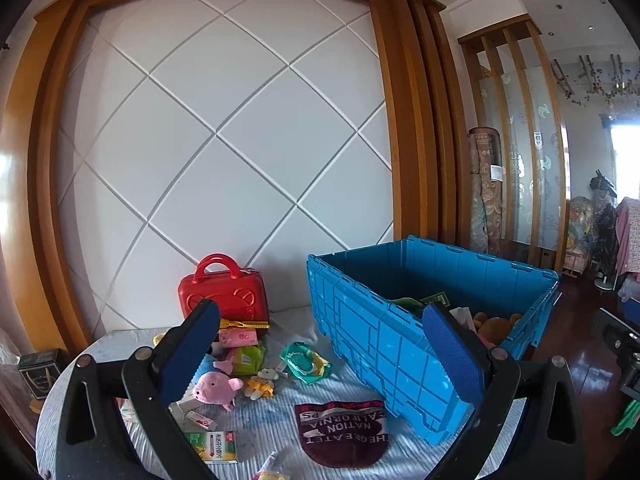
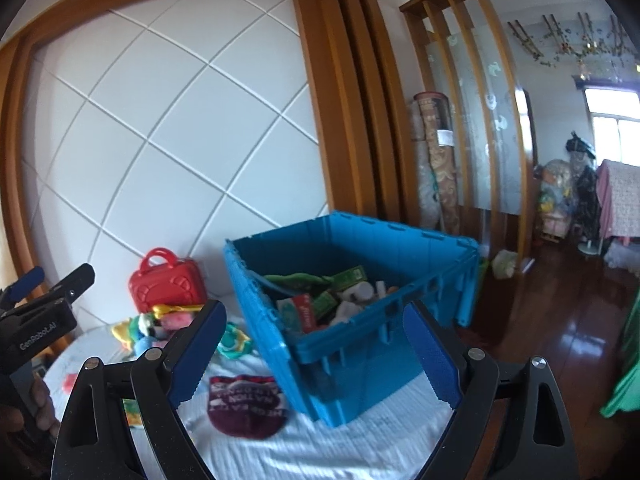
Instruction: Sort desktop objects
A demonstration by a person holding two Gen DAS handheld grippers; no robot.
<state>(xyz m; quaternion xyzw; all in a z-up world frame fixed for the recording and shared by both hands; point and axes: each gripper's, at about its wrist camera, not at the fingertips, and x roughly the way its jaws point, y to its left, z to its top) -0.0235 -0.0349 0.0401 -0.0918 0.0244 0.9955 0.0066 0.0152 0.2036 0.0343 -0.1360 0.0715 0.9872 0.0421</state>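
Observation:
A blue crate (image 1: 400,344) stands on the right of the cloth-covered table (image 1: 280,432), with toys and boxes inside (image 2: 320,304). My left gripper (image 1: 320,356) is open and holds nothing, its blue pads above the loose pile. In that pile are a pink pig plush (image 1: 216,386), a small yellow bear (image 1: 262,382), a teal pouch (image 1: 306,362), a green medicine box (image 1: 212,446) and a maroon beanie (image 1: 342,432). My right gripper (image 2: 314,360) is open and empty in front of the crate's near corner (image 2: 360,344), with the beanie (image 2: 246,408) below it.
A red toy case (image 1: 224,296) stands against the white panelled wall behind the pile. The left gripper (image 2: 56,278) and a person's hand (image 2: 24,412) show at the left edge of the right wrist view. Dark wooden floor (image 2: 560,340) lies past the table's right edge.

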